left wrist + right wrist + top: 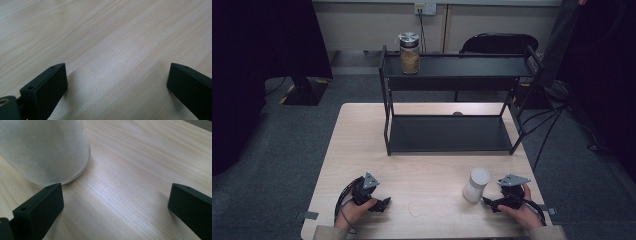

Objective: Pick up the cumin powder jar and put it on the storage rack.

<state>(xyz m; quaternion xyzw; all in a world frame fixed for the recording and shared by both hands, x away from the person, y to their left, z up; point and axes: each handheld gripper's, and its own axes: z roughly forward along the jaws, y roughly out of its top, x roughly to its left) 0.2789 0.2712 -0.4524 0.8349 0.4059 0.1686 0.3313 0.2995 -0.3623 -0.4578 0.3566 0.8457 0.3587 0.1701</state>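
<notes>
Table [362, 130] of pale wood carries one black two-tier rack [452, 135] along its far edge. One glass jar [409, 53] with a metal lid and brown contents stands at the left end of the rack's top shelf. One white frosted container [475, 185] stands upright near the near right corner. Right gripper [492, 204] lies just beside the container, jaws spread wide, container outside its left jaw. Left gripper [384, 204] rests near the near left corner, jaws spread, empty. No legible writing.
</notes>
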